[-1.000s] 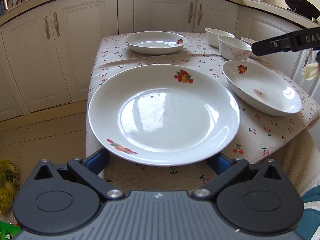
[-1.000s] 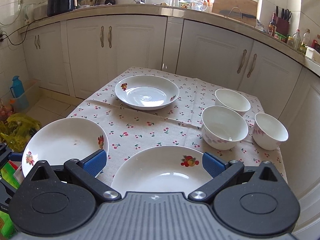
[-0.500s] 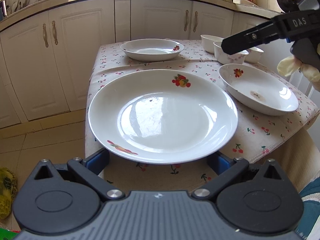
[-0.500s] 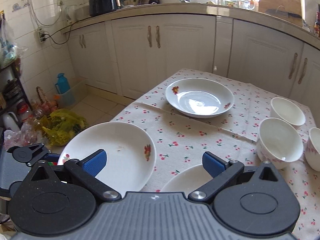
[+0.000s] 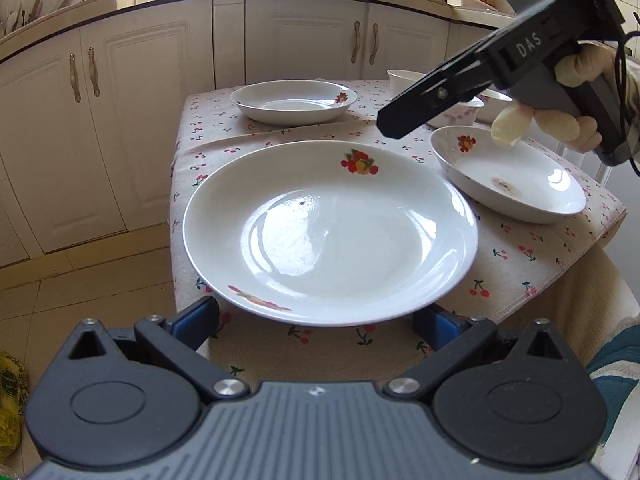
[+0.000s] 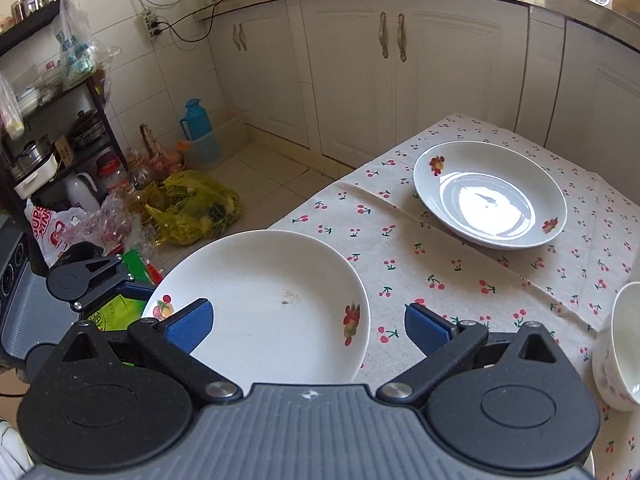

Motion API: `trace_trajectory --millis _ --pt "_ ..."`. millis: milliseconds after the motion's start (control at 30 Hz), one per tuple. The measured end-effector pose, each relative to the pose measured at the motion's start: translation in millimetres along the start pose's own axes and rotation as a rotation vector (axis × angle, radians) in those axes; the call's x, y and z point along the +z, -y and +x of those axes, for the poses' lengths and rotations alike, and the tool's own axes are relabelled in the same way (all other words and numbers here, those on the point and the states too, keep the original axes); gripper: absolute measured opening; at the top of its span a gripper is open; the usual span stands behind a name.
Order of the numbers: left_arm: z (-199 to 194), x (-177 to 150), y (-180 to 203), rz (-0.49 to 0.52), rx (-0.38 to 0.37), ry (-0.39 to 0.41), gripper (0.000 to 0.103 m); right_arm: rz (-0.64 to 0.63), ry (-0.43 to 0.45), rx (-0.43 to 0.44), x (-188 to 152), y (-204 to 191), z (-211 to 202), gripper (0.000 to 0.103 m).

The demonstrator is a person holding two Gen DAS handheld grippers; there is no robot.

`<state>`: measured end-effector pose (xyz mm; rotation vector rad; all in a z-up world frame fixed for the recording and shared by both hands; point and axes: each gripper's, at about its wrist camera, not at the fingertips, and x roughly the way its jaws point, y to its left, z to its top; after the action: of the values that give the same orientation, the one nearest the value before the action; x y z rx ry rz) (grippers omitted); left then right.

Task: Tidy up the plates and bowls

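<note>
A large white plate with fruit prints [image 5: 332,232] lies at the table's near left corner, overhanging the edge; it also shows in the right wrist view [image 6: 272,304]. My left gripper [image 5: 320,322] is open, its blue pads [image 5: 192,320] under the plate's near rim. My right gripper [image 6: 306,328] is open above the same plate; its body [image 5: 500,64] hangs over the table in the left wrist view. A second plate [image 5: 508,176] lies to the right. A third plate [image 5: 294,100] lies at the back, also in the right wrist view [image 6: 490,194].
White bowls [image 5: 452,112] stand at the back right, one at the right edge of the right wrist view [image 6: 618,344]. The cherry tablecloth [image 6: 400,248] covers the table. White cabinets [image 5: 132,120] stand behind. Bags and clutter [image 6: 188,208] lie on the floor to the left.
My right gripper has swung left, from over the right-hand plate to over the large plate by the left gripper. My left gripper has stayed at the plate's rim.
</note>
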<state>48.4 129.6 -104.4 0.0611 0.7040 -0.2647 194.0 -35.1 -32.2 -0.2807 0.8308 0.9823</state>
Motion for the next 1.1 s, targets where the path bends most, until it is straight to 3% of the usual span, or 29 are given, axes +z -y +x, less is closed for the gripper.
trace_trajectory --millis 167,533,733,1100 --pt "3.3 1.2 -2.6 0.023 -0.026 -0.002 0.102 -0.023 -0.074 0.036 8.3 9.8 21.6 0.101" --pt "5.8 4.5 -6.2 0.050 -0.057 -0.019 0.102 0.046 -0.197 0.104 16.1 32.0 58.1 0.074" --pt "6.8 7.6 -3.6 0.084 -0.049 -0.018 0.102 0.052 -0.214 0.155 16.4 30.4 65.4 0.072" --pt "11.3 15.4 -6.7 0.075 -0.059 -0.032 0.102 0.077 -0.192 0.154 18.4 34.7 62.6 0.072"
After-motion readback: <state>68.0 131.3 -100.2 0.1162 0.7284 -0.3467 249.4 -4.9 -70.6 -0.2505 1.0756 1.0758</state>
